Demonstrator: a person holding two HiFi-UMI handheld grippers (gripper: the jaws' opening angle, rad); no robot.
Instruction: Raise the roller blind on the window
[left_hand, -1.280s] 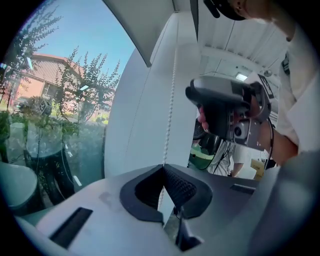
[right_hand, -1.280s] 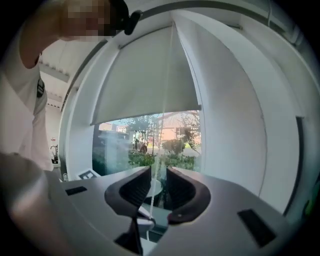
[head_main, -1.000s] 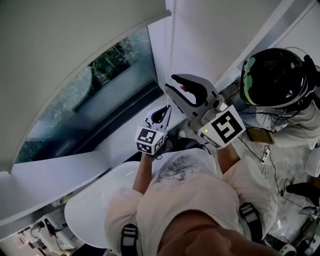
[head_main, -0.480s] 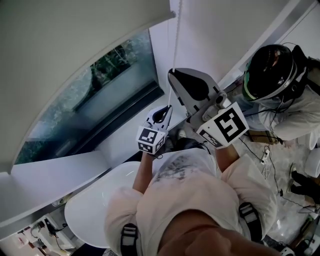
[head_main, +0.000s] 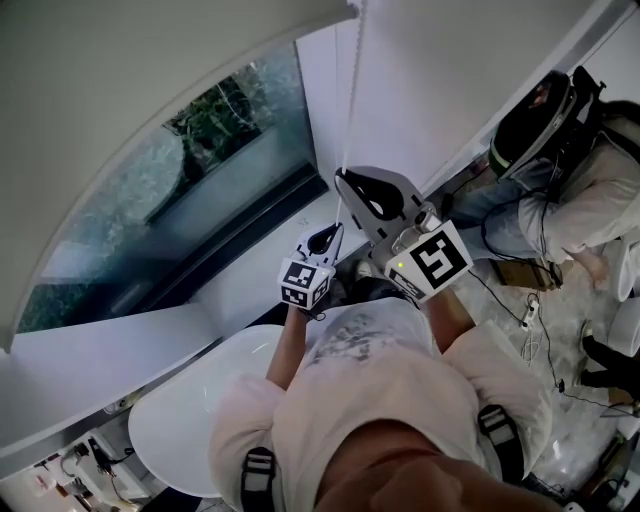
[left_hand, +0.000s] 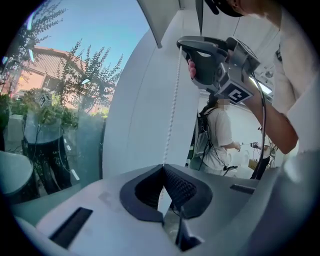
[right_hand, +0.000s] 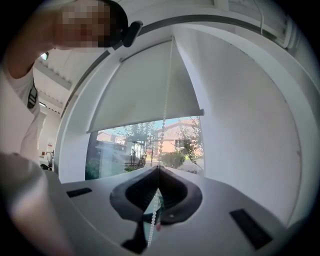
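- Head view gives me the edges: the roller blind (head_main: 150, 90) covers the upper part of the window (head_main: 190, 200), and its bottom edge crosses the glass with bare pane below, down to the sill (head_main: 110, 350).
- A white wall (head_main: 440, 70) stands just right of the bead chain (head_main: 346, 110). A person in a helmet (head_main: 560, 130) crouches near that wall, with cables (head_main: 530, 320) on the floor beside them.
- The bead chain hangs straight down from the blind's right end into both tongs.
- My right gripper (head_main: 342, 180) is the upper one, jaws pressed together on the chain.
- My left gripper (head_main: 336, 230) sits just below it, also pinching the chain.
- A white round top (head_main: 190, 430) lies beneath the sill, under my left arm.
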